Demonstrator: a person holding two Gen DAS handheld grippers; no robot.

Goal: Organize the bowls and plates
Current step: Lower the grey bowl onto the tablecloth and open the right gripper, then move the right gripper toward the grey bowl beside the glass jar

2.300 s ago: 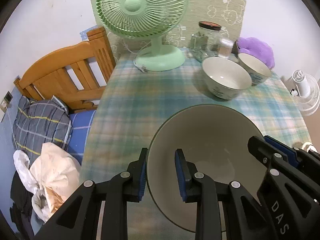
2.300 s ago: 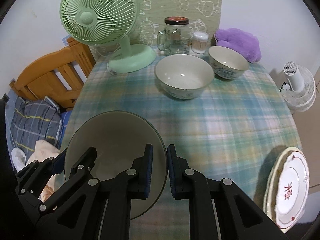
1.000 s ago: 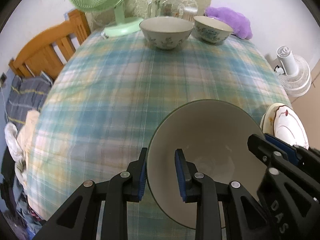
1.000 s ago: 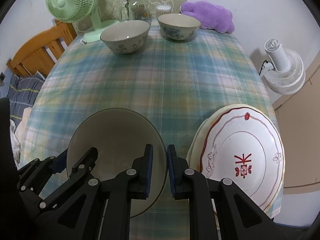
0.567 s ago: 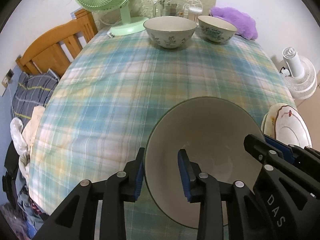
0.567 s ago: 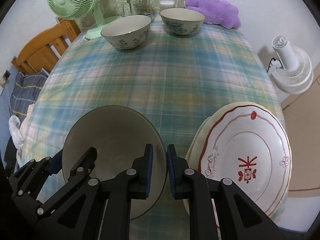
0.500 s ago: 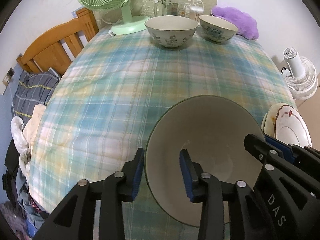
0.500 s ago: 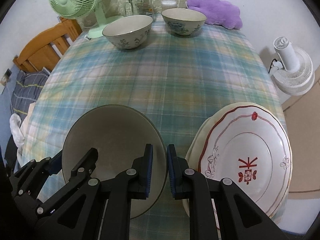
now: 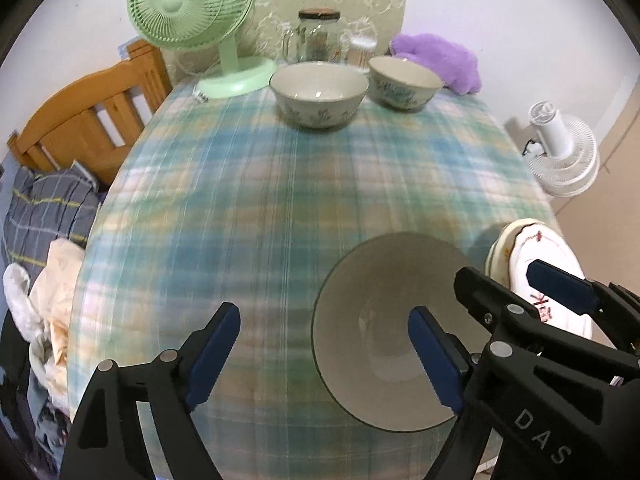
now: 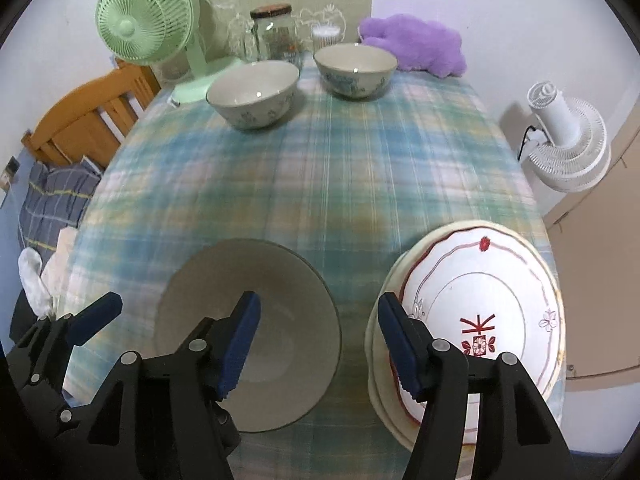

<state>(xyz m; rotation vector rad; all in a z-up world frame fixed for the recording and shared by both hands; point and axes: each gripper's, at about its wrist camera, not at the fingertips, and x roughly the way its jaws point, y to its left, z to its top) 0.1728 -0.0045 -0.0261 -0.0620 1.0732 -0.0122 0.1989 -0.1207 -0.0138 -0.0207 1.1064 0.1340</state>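
A large grey-green bowl (image 9: 384,320) (image 10: 256,320) sits on the plaid tablecloth near the front edge. My left gripper (image 9: 324,344) is open and straddles the bowl's left rim. My right gripper (image 10: 318,340) is open over the bowl's right rim. A stack of white plates with red trim (image 10: 480,320) (image 9: 540,272) lies just right of the bowl. Two patterned bowls stand at the far end, a wider one (image 9: 318,94) (image 10: 254,94) and a smaller one (image 9: 404,82) (image 10: 354,70).
A green desk fan (image 9: 192,8), a glass jar (image 9: 316,36) and a purple plush toy (image 10: 416,46) stand at the table's far edge. A wooden bed frame (image 9: 80,120) is on the left, a white floor fan (image 10: 568,136) on the right.
Both grippers have opened and let go of the large bowl's rim, and it now rests on the table. Both cameras have pulled back and up.
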